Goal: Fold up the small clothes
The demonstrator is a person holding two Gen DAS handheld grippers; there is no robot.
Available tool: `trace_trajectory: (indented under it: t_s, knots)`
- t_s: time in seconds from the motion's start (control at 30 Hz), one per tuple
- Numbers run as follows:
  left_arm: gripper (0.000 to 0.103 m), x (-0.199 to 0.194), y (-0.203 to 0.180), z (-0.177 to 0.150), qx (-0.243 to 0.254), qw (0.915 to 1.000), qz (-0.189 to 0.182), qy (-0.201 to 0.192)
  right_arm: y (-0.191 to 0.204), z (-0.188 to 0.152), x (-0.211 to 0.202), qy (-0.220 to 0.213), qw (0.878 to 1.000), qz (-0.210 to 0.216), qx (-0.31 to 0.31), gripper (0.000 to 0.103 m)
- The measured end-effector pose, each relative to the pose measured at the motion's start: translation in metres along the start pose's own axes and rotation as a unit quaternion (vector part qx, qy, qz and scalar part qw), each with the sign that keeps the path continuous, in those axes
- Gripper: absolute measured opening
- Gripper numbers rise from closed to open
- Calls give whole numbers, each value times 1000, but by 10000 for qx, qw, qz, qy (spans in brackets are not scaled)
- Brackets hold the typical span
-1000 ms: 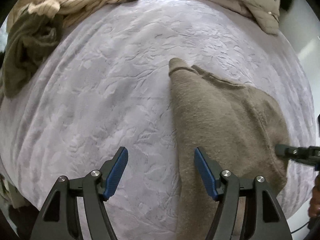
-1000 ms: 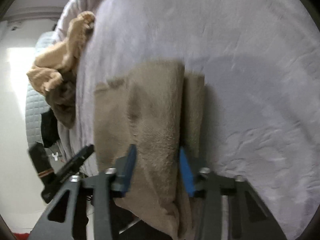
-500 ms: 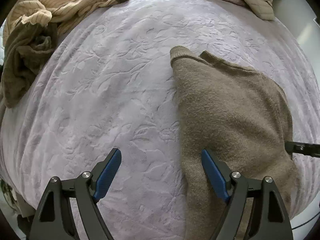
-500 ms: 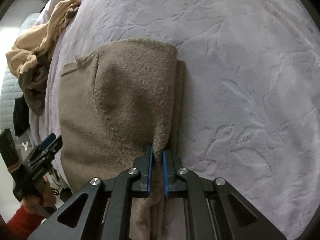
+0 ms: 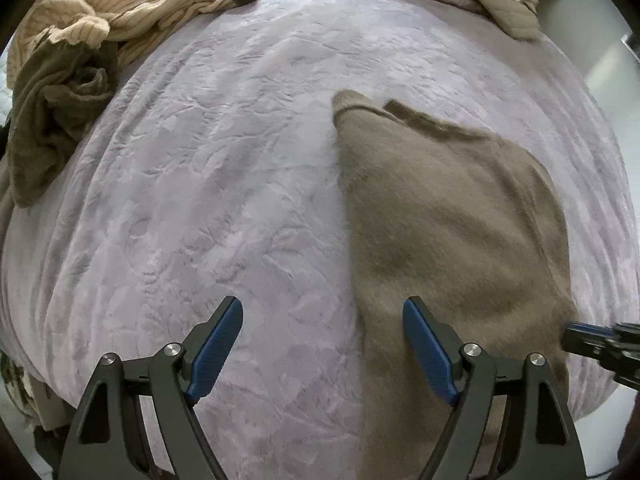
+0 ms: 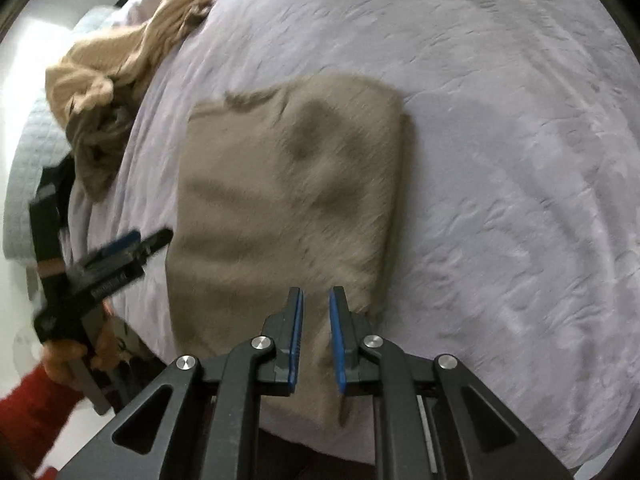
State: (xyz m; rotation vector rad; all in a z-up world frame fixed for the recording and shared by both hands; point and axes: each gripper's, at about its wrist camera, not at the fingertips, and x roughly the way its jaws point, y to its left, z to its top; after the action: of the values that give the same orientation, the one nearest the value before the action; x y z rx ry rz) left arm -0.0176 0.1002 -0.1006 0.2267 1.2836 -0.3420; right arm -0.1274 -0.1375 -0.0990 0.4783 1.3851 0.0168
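1. Left gripper (image 5: 322,354), bottom centre of its view: jaws wide apart, empty, straddling the left edge of the tan garment (image 5: 448,240).
2. Tan garment lies centre-right on the lilac bedspread (image 5: 220,200).
3. Right gripper (image 6: 316,336): jaws just reopened slightly, a narrow gap over the fabric, nothing pinched.

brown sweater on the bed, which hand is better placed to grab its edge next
Left, probably: the left tongs stand wide open astride the brown sweater's long edge. The right tongs are nearly shut above its near end.

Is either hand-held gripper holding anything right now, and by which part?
Nothing appears held. The left hand-held gripper is wide open over the brown sweater; the jaws of the right hand-held gripper have just been opening, off it.
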Motion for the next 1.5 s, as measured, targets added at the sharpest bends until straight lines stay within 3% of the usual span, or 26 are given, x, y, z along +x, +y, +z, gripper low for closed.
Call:
trace_trajectory:
  t_s: [0.3, 0.83, 1.0, 1.07, 1.1, 1.2, 1.5]
  knots:
    - [83, -3, -1, -7, -3, 9999, 7, 120, -8, -14, 40, 456, 9987, -152, 142, 11]
    - [83, -22, -13, -11, 170, 9994, -124, 275, -18, -11, -5, 336, 9969, -361, 614, 16]
    - [83, -31, -14, -10, 62, 9996, -249, 141, -10, -5, -10, 300, 9966, -459, 616, 17]
    - [86, -35, -13, -9, 30, 9996, -286, 47, -7, -4, -11, 296, 9964, -501, 616, 22]
    - [101, -37, -13, -8, 33, 9996, -274, 39, -6, -3, -11, 294, 9963, -524, 617, 29]
    - [103, -37, -17, -6, 156, 9997, -154, 137, -1, 1, -14, 235, 9963, -562, 610, 63]
    - [103, -45, -22, -4, 148, 9997, -105, 138, 12, 10, -22, 117, 9963, -681, 513, 75]
